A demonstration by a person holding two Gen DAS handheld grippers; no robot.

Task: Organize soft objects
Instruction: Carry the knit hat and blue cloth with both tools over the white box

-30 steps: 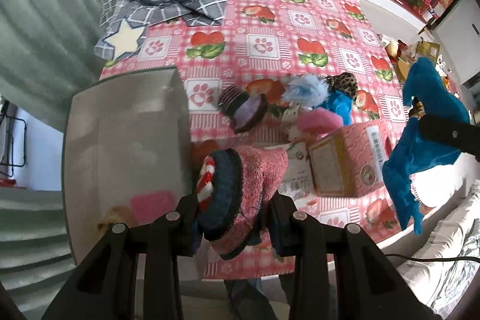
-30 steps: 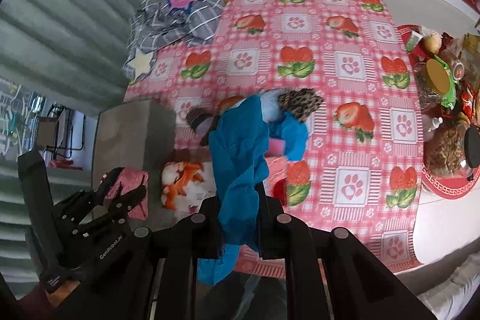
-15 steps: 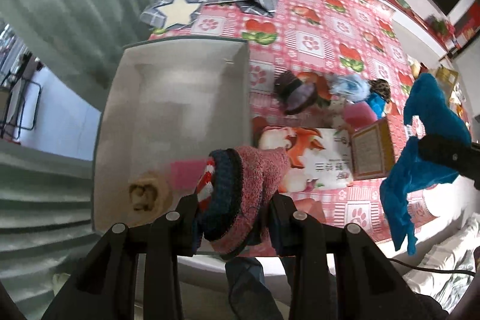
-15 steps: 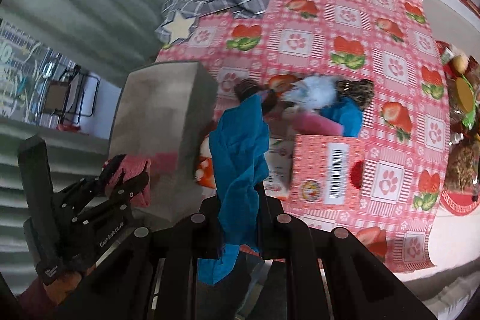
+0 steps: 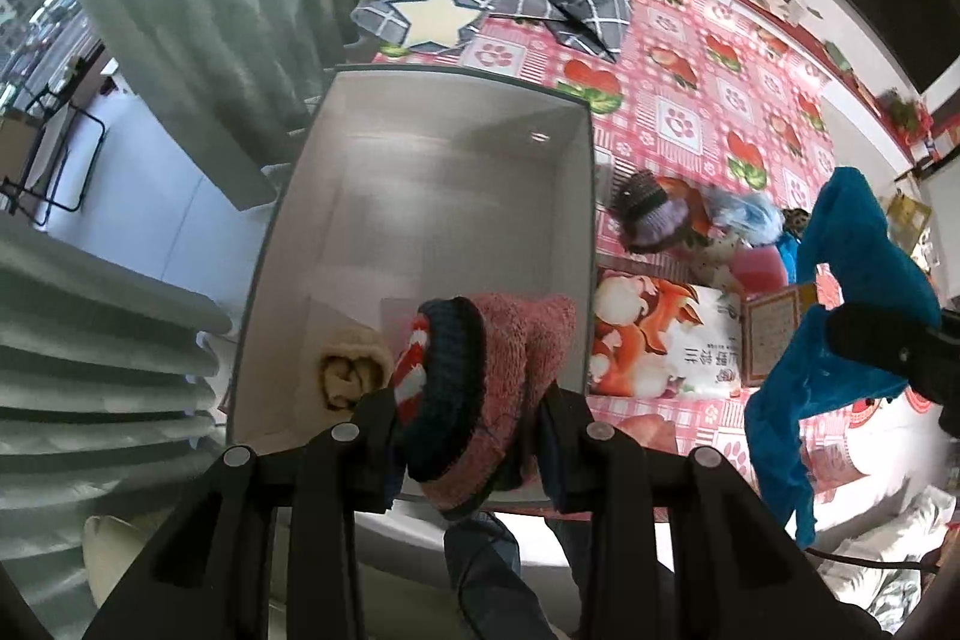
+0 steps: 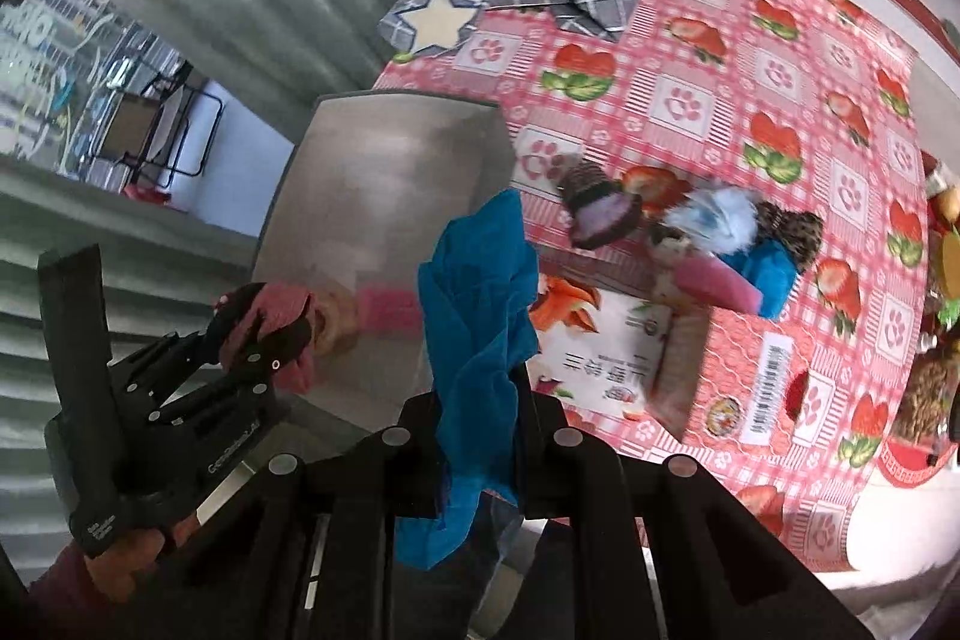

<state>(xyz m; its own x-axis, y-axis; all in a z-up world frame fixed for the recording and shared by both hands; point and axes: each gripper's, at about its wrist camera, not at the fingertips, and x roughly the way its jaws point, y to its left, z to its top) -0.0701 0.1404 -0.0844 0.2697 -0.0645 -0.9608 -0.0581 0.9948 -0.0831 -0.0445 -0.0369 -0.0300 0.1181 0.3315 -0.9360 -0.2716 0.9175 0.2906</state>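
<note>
Left tongs: clamped on a fuzzy pink sock with navy cuff, above the grey open box.
Right tongs: gripping a limp teal cloth, right of that box.

Black left gripper with round silver screws, white lettering, red sleeve, bare hand

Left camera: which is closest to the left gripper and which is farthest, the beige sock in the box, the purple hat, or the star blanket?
From the left gripper:
1. Beige sock, in the box, just left of the fingers.
2. Purple hat, on the table right of the box.
3. Star blanket, at the table's far end.
</note>
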